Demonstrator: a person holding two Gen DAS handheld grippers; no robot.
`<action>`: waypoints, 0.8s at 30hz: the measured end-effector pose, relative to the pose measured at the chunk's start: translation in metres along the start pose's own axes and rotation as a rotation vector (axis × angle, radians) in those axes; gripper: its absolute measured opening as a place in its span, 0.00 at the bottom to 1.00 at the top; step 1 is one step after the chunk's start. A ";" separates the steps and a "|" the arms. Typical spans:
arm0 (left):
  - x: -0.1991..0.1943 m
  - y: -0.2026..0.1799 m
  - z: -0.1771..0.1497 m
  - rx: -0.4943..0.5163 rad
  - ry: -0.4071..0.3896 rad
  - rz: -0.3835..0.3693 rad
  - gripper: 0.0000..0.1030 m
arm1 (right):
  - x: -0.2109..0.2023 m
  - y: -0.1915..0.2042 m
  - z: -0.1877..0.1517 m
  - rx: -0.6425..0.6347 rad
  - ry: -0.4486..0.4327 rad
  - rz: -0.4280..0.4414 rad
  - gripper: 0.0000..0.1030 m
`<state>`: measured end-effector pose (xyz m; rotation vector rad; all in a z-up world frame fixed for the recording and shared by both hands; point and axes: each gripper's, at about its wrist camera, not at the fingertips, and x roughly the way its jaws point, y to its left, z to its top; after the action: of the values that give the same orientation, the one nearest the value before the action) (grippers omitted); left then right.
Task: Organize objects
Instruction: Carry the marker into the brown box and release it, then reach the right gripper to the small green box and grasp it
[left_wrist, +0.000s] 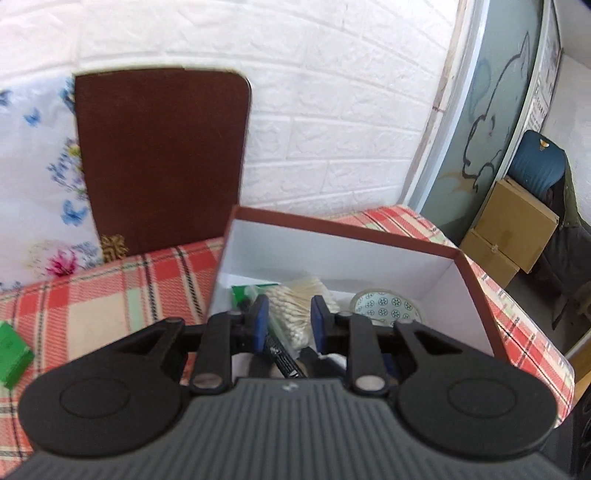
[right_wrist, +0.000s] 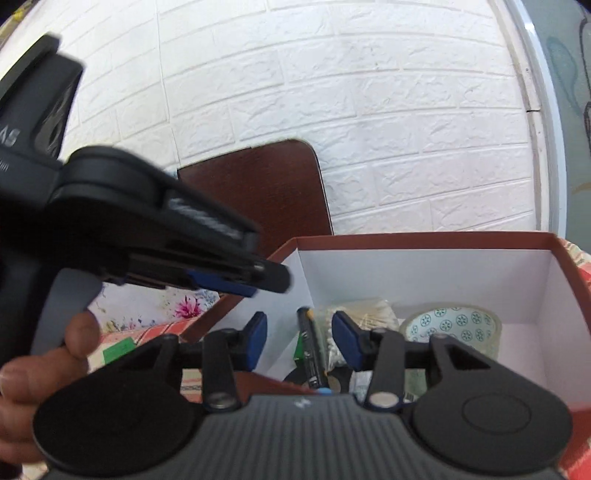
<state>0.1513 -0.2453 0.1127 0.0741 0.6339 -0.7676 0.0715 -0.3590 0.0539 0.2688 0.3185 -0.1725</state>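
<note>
Both the left gripper (left_wrist: 287, 314) and the right gripper (right_wrist: 299, 334) are held apart and empty over the box (right_wrist: 424, 242) containing swabs (left_wrist: 295, 299) and tape (right_wrist: 452, 323).

Bright daylight, fisheye warp, slight motion blur.

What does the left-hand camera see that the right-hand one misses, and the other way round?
Only the left wrist view shows the stacked brown cardboard boxes by the blue chair. Only the right wrist view shows the person's hand holding the other gripper. Both show the open red-brown box, the patterned tape roll and the cotton swab bundle inside.
</note>
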 end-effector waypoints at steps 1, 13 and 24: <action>-0.009 0.003 -0.003 0.008 -0.013 0.017 0.28 | -0.007 0.002 -0.003 0.000 -0.014 -0.004 0.40; -0.063 0.060 -0.080 -0.017 0.087 0.280 0.37 | -0.067 0.042 -0.042 -0.076 0.089 0.056 0.45; -0.092 0.151 -0.131 -0.138 0.134 0.480 0.40 | -0.046 0.109 -0.079 -0.166 0.279 0.158 0.46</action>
<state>0.1358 -0.0407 0.0331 0.1458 0.7579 -0.2561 0.0289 -0.2271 0.0224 0.1520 0.5828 0.0490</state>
